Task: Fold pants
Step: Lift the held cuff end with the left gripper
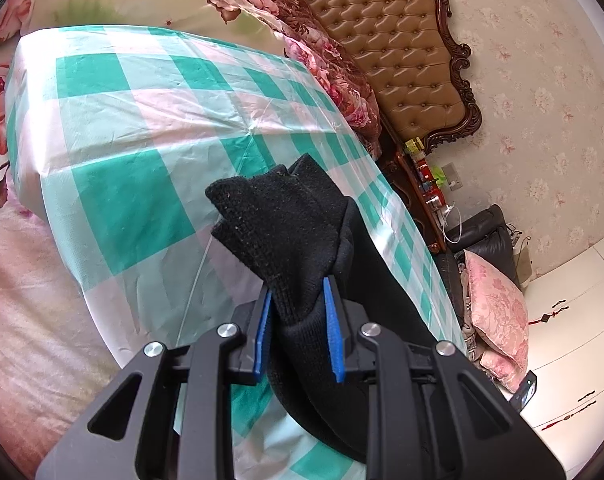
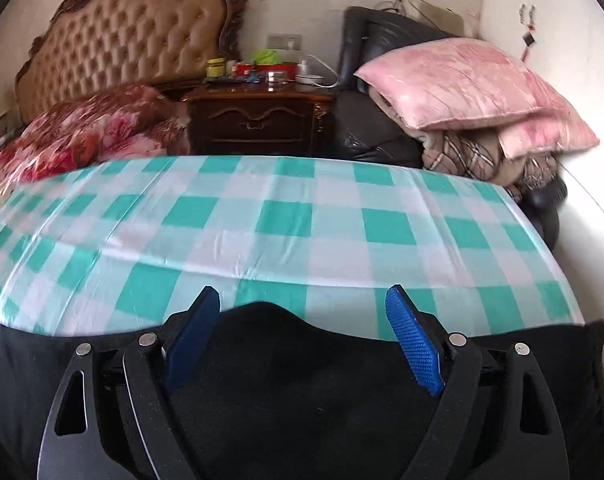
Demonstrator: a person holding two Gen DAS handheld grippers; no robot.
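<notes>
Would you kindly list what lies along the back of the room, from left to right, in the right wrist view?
Tufted headboard → floral quilt → dark wooden nightstand → black leather chair → pink pillow.

The left gripper (image 1: 299, 286) is built of matte black angular link arms with teardrop cut-outs, joined by round silver screw heads, and each finger carries a flat bright blue pad (image 1: 334, 332) with a fine ribbed texture. The right gripper (image 2: 302, 300) has the same make: black link arms pierced by slim triangular openings, four silver pivot screws (image 2: 456, 339) across its front, and long blue pads (image 2: 416, 346) with a woven, knurled surface. No hand, sleeve or cable shows in either view.
</notes>
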